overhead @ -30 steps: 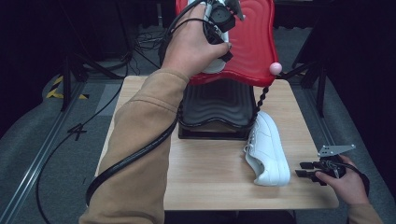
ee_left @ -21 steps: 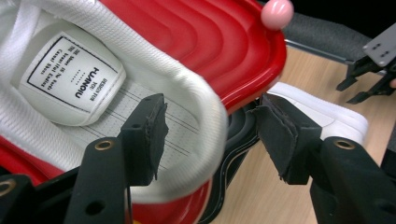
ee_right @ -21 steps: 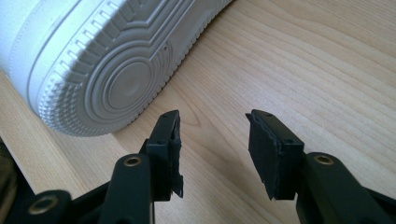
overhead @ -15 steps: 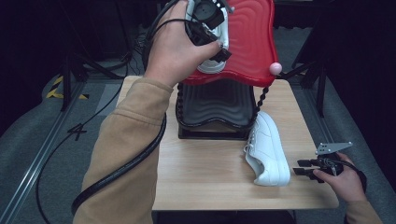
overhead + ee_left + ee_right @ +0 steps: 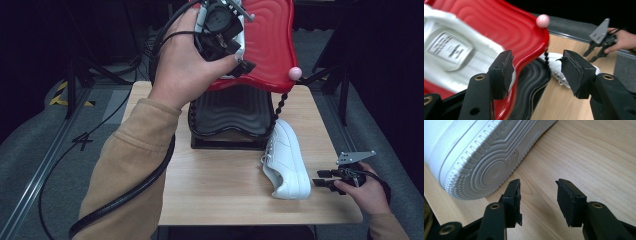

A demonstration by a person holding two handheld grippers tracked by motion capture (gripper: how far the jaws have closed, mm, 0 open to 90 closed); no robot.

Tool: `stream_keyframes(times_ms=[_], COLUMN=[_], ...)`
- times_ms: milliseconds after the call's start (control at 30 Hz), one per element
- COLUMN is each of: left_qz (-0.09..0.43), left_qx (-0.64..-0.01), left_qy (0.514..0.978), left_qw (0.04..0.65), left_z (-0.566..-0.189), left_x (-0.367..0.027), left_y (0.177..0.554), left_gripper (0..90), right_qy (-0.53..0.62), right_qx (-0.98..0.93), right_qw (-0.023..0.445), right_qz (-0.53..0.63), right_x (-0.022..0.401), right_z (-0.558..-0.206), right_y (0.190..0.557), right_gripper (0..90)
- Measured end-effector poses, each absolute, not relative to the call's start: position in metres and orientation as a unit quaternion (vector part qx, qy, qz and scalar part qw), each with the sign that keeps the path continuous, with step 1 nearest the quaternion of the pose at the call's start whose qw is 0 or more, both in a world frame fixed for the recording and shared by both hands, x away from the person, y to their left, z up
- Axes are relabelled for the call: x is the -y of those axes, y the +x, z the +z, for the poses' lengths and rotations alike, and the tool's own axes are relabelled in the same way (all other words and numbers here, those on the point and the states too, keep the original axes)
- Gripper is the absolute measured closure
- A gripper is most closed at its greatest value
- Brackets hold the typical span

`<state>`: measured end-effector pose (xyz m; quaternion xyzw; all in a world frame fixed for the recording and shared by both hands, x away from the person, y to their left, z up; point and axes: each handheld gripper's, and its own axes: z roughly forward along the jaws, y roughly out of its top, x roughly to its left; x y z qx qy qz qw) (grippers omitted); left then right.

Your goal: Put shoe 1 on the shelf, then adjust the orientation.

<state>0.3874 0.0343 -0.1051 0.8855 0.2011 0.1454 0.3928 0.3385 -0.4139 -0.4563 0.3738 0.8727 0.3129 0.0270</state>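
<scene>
We identify two white sneakers. The first white sneaker (image 5: 286, 162) lies on its side on the right part of the tabletop (image 5: 220, 192), ribbed sole toward the right edge, laces toward a black moulded tray (image 5: 230, 117). In the right gripper view its sole (image 5: 486, 157) shows concentric ring tread and a toothed rim. The second white sneaker (image 5: 451, 52) rests inside a red moulded shell (image 5: 270, 40) raised above the black tray; in the left gripper view we read a white tongue with a printed label, blurred, so the text is illegible.

The left hand-held gripper (image 5: 535, 71) stands over the red shell; its jaws have just been opening, and nothing sits between the pads. The right hand-held gripper (image 5: 537, 202) rests low near the sole of the first sneaker, jaws parted, apart from it, with bare wood between them.

In the high view the left hand (image 5: 187, 65) covers much of the shell's contents, and the shell's top is cut off by the frame. A pink ball (image 5: 295, 73) sits at the shell's edge above a black beaded cord (image 5: 279, 106); how the two join appears uncertain.

The tabletop is light wood. Around it we see grey carpeted floor (image 5: 50, 150), black cables and a dark background.
</scene>
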Motion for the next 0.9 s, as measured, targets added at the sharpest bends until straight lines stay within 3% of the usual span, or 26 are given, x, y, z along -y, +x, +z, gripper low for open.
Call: stream_keyframes(times_ms=[600, 900], left_qz=[0.086, 0.06], left_qx=[-0.106, -0.104], left_qy=[0.85, 0.818], left_qw=[0.509, 0.563], left_z=[-0.15, -0.189], left_x=[-0.027, -0.023], left_y=[0.377, 0.379], left_gripper=[40.8, 37.8], right_qy=[0.366, 0.359], right_qx=[-0.869, -0.862], right_qw=[0.031, 0.034], right_qz=[0.332, 0.357], right_x=[0.413, 0.411], right_z=[-0.45, -0.444], right_y=[0.338, 0.337], right_gripper=[54.8, 56.4])
